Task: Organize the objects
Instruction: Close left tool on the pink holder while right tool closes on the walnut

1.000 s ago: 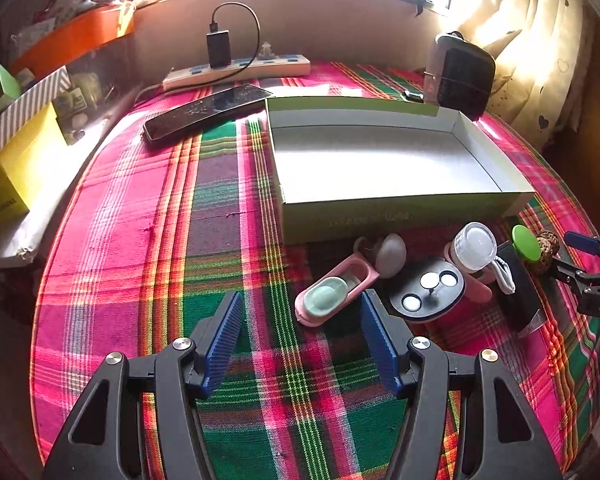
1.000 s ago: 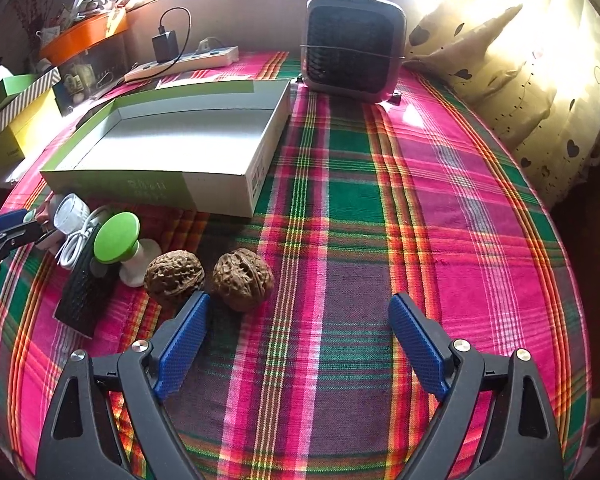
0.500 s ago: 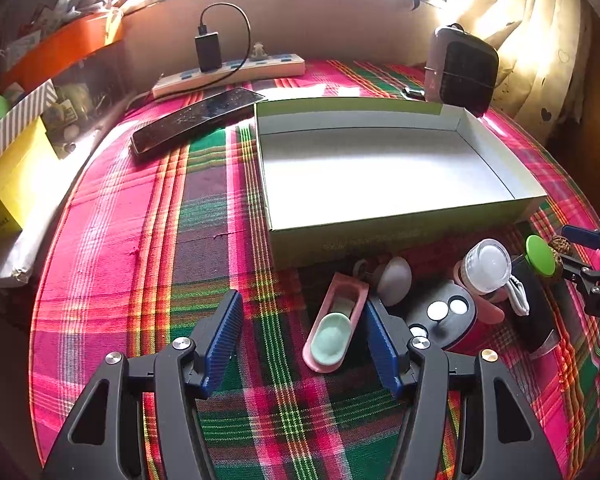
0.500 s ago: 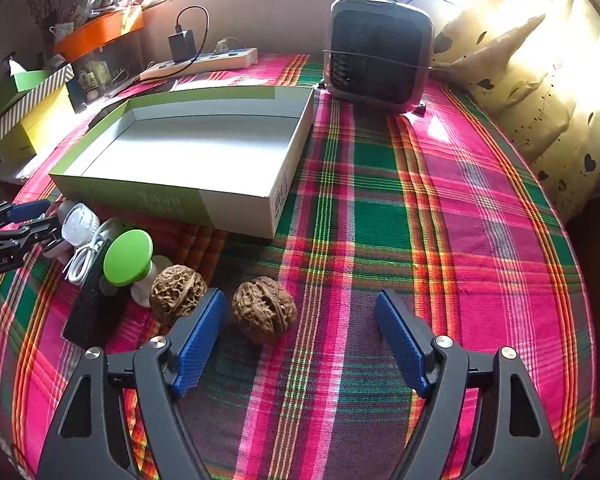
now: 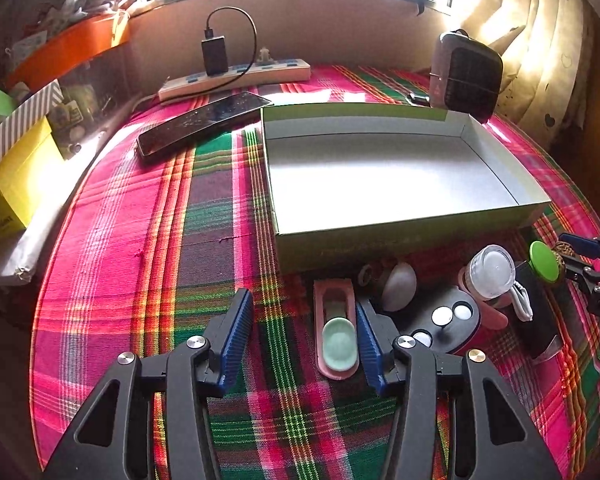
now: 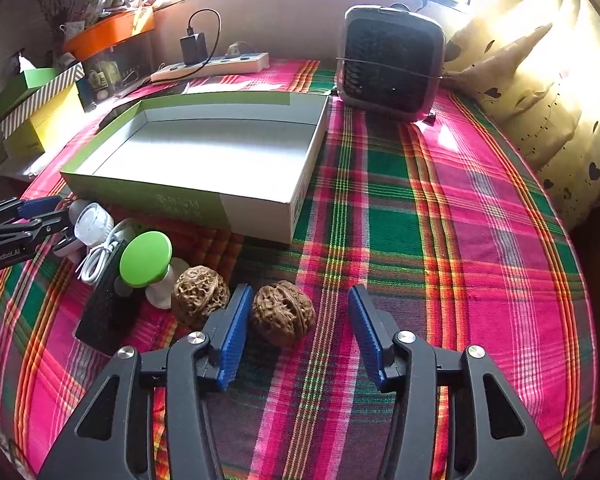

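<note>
Both grippers closing, nothing pinched yet: left gripper (image 5: 304, 336) around the pink case (image 5: 335, 334) by the empty box (image 5: 380, 224), right gripper (image 6: 296, 330) around one walnut (image 6: 283, 314), which, being round and touched on one side only, may roll out.

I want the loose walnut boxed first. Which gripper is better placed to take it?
Right. The right gripper already straddles the walnut, its jaws closing, with the empty box just ahead. The left gripper is closing around the pink case, far from it.
</note>
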Motion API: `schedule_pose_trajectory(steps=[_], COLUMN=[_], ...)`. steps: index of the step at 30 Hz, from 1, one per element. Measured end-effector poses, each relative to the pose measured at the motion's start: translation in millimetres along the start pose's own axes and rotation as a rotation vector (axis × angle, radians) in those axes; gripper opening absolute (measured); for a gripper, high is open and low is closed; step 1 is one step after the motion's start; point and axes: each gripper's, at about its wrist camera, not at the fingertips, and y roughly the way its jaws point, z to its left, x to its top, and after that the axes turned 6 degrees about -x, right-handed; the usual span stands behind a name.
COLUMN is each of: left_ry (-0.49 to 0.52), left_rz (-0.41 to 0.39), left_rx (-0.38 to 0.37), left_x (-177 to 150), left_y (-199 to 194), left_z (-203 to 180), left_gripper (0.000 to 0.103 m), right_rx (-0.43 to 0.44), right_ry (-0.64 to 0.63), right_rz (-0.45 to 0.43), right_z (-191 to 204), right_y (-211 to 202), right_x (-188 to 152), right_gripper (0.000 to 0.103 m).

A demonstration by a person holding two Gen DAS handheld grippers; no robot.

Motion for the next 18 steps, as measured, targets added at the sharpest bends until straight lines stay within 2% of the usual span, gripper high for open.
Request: schedule_pose_trajectory(steps=[4, 7, 10, 18], left_ry=[0.002, 0.002, 0.0, -0.001], left_rz=[-0.001, -0.004, -0.008, -0.016], left_rx=[-0.002, 0.0, 0.001, 0.003], left_x=[0.0, 0.2, 0.6, 0.1], left_y=[-0.4, -0.7, -0.8, -1.0], left_z=[-0.2, -1.4, -2.1, -2.0], left_gripper=[0.042, 0.037, 0.03, 0.02], right_rx=[0.004, 0.003, 0.003, 0.004], right_ry=[-0.002, 0.002, 0.001, 0.004], right_rz=[-0.003, -0.005, -0.006, -0.005], right_z=[0.1, 0.2, 0.0, -0.2], right_y=[-0.8, -1.7, -2.1, -2.6], right_x=[0.3, 0.3, 0.0, -0.2], right_gripper=[0.042, 0.031, 0.031, 0.031])
